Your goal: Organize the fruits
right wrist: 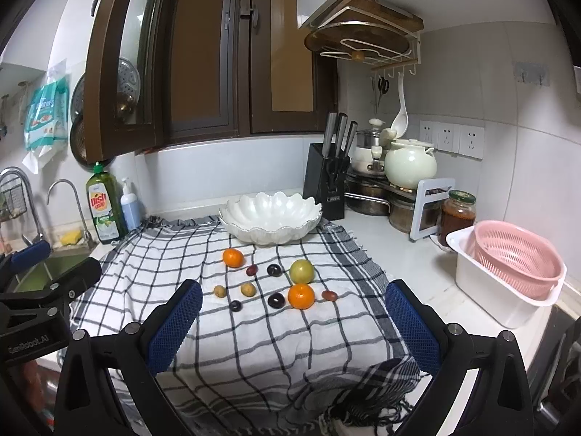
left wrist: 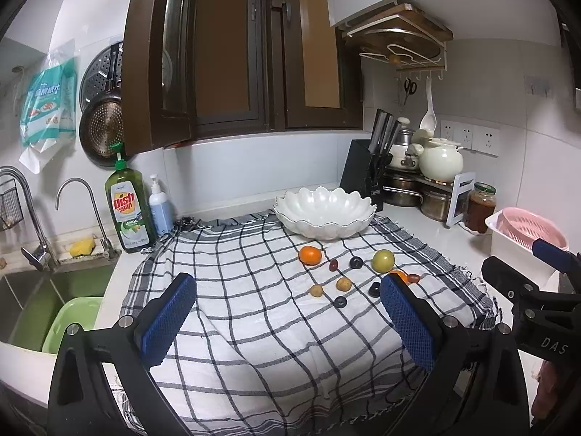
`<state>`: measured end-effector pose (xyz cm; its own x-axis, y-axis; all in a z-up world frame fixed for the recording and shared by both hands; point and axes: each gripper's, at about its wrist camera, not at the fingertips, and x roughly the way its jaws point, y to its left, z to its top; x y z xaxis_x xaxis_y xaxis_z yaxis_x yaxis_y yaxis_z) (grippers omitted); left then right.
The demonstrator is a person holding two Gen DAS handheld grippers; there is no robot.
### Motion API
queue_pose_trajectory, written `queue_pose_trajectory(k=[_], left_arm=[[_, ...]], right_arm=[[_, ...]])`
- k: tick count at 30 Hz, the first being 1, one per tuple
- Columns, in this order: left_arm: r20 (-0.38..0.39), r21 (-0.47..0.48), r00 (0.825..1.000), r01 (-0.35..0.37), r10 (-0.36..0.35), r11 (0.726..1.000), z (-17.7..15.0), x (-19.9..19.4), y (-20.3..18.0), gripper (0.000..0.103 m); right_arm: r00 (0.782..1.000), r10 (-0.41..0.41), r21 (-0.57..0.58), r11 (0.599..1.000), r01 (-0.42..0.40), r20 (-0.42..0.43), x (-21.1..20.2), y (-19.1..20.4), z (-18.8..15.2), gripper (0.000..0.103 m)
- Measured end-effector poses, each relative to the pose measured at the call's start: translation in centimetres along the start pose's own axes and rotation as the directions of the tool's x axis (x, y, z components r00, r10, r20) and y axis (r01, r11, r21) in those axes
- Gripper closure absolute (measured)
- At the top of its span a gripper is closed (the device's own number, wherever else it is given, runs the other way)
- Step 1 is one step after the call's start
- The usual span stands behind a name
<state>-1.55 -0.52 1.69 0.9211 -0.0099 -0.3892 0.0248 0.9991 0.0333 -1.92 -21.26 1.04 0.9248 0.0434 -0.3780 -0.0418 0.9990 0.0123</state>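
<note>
Several small fruits lie on a checked cloth (right wrist: 254,345): a far orange (right wrist: 232,257), a near orange (right wrist: 301,296), a green apple (right wrist: 301,271), dark plums (right wrist: 275,300), red dates (right wrist: 329,295) and two tan longans (right wrist: 248,289). An empty white scalloped bowl (right wrist: 270,216) stands behind them on the cloth, also in the left wrist view (left wrist: 324,214). My left gripper (left wrist: 287,312) is open and empty, above the cloth's near part. My right gripper (right wrist: 294,318) is open and empty, just short of the fruits.
A sink (left wrist: 32,290) with a green tub lies at the left, with dish soap (left wrist: 127,207) beside it. A knife block (right wrist: 326,185), pots, a jar (right wrist: 456,216) and a white bin with a pink colander (right wrist: 515,258) stand at the right.
</note>
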Motion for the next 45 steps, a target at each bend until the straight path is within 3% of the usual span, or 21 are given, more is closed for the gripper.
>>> queue_pose_trajectory(k=[45], left_arm=[[0.028,0.023,1.000,-0.009,0.008,1.000,0.0,-0.2,-1.2,0.000]], right_arm=[[1.000,-0.006,-0.009,1.000,0.006,0.008,-0.5,-0.2,0.3,0.001]])
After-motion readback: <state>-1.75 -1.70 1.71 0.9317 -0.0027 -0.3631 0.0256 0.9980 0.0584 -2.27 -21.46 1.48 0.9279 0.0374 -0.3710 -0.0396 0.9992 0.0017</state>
